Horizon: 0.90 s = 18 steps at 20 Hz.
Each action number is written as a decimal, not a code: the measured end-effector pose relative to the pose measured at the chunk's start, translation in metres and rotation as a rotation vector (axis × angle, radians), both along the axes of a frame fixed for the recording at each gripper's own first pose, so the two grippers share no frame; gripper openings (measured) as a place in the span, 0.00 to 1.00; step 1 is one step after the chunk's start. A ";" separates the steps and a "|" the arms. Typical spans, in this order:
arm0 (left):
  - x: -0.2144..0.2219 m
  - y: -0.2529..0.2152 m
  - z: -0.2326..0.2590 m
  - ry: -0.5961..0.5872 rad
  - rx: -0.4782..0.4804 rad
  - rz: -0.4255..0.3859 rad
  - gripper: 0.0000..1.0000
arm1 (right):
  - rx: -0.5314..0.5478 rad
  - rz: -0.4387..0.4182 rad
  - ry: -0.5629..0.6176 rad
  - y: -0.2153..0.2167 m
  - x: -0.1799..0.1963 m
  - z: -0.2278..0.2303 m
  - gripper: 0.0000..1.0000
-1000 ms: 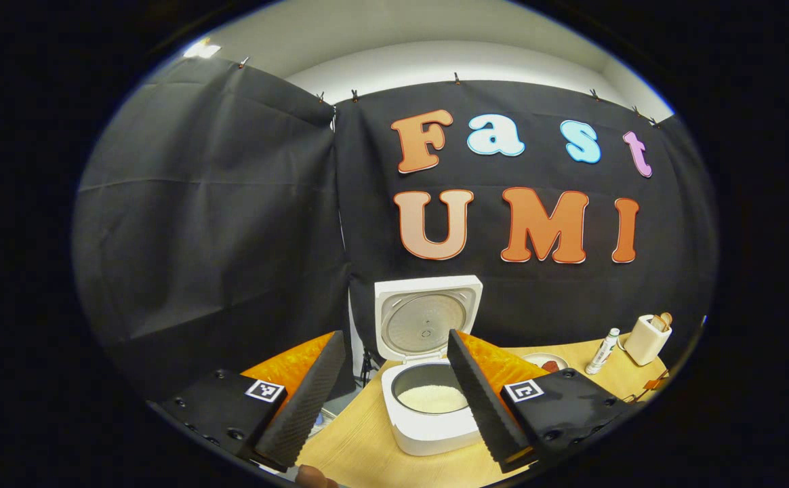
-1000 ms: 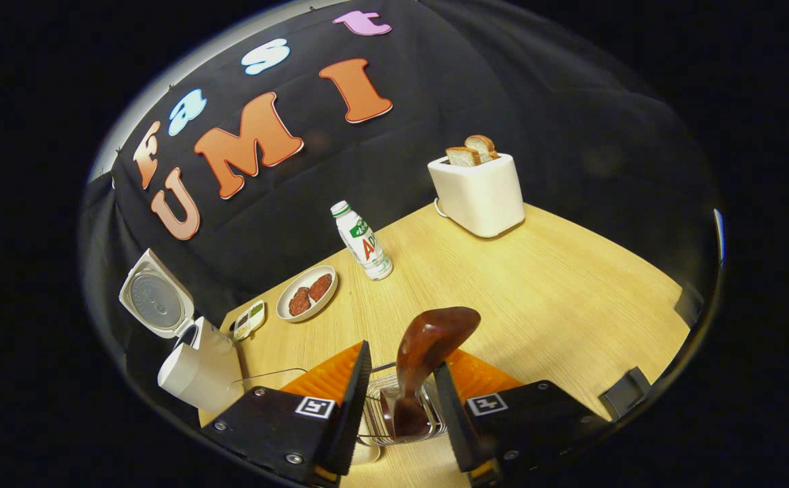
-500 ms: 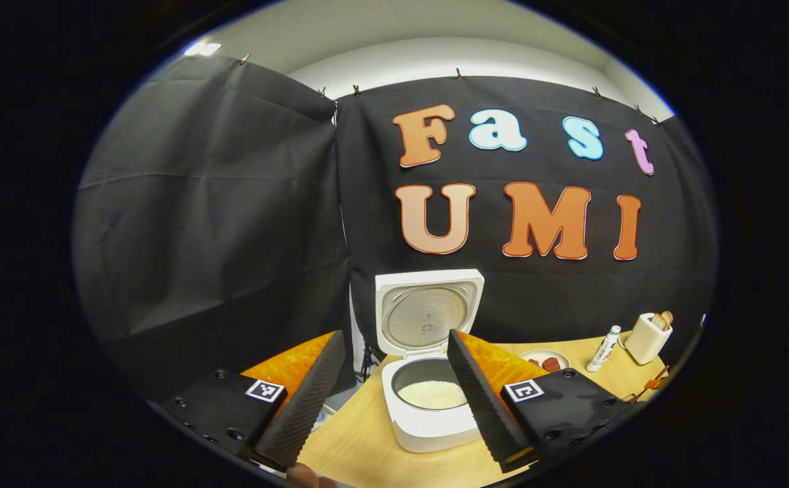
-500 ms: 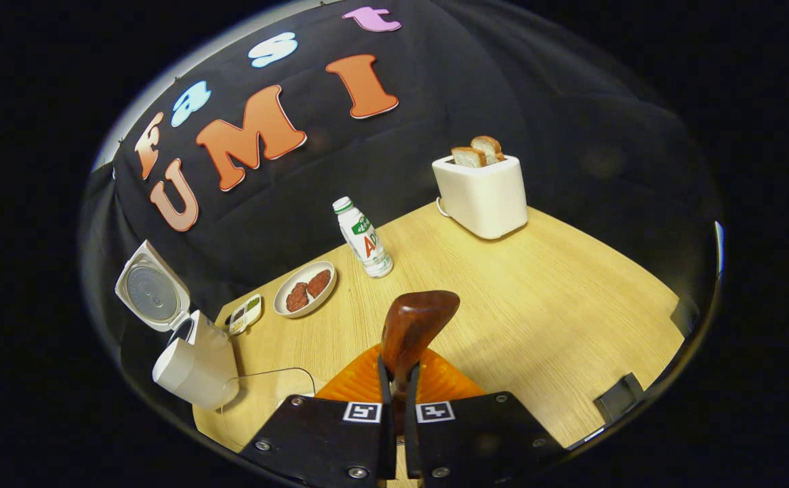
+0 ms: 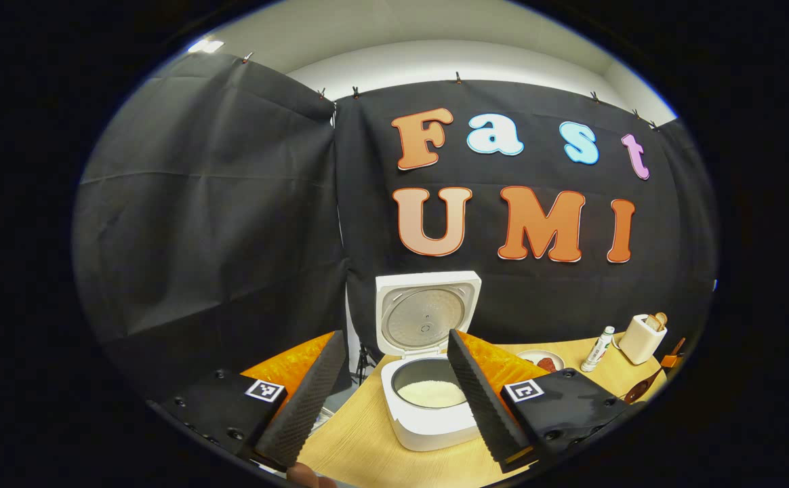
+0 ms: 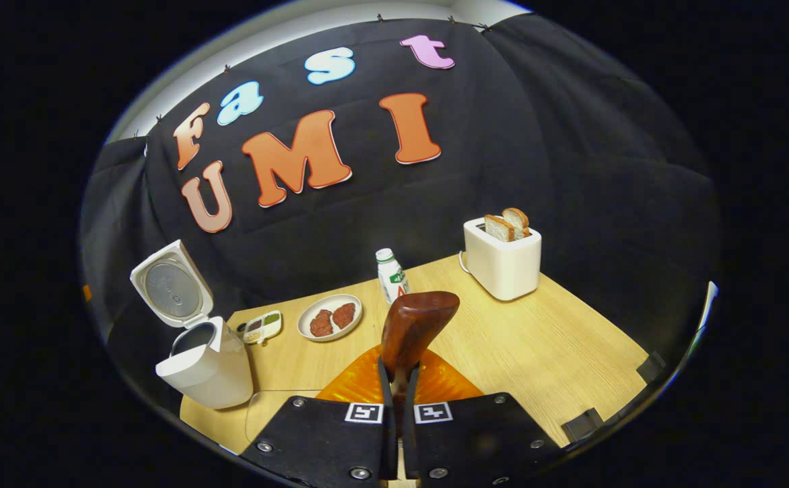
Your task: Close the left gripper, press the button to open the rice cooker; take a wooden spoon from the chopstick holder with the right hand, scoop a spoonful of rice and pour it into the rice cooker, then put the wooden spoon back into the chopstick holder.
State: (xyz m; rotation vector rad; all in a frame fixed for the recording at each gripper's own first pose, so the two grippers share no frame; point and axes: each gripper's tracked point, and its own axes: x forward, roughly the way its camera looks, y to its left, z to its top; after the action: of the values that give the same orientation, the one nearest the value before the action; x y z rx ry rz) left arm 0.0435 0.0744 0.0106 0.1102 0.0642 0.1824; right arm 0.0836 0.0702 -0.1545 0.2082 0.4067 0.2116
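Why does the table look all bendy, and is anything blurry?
In the right gripper view the fisheye lens curves the table edge and tilts the toaster; the spoon close to the lens looks big and slightly soft. In the left gripper view the wall bulges outward, while the rice cooker stays sharp under even light.

In the left gripper view, the left gripper (image 5: 394,386) hangs with jaws wide apart at 6 o'clock, framing the white rice cooker (image 5: 430,413) on the light wooden table (image 5: 367,447), its lid (image 5: 428,313) upright.
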 end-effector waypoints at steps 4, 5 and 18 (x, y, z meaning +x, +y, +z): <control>-0.004 0.011 -0.003 0.003 0.002 0.001 1.00 | -0.022 0.069 -0.086 0.042 -0.011 0.028 0.02; -0.006 0.014 -0.004 0.006 0.005 0.002 1.00 | -0.048 0.089 -0.105 0.053 -0.011 0.029 0.02; -0.008 0.044 -0.020 0.055 0.041 0.034 1.00 | -0.420 0.240 -0.104 0.121 -0.031 -0.082 0.02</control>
State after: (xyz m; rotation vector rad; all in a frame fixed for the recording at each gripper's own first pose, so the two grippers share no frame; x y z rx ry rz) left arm 0.0353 0.1183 -0.0097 0.1552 0.1167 0.2144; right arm 0.0526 0.1915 -0.2366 -0.2654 0.3636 0.3648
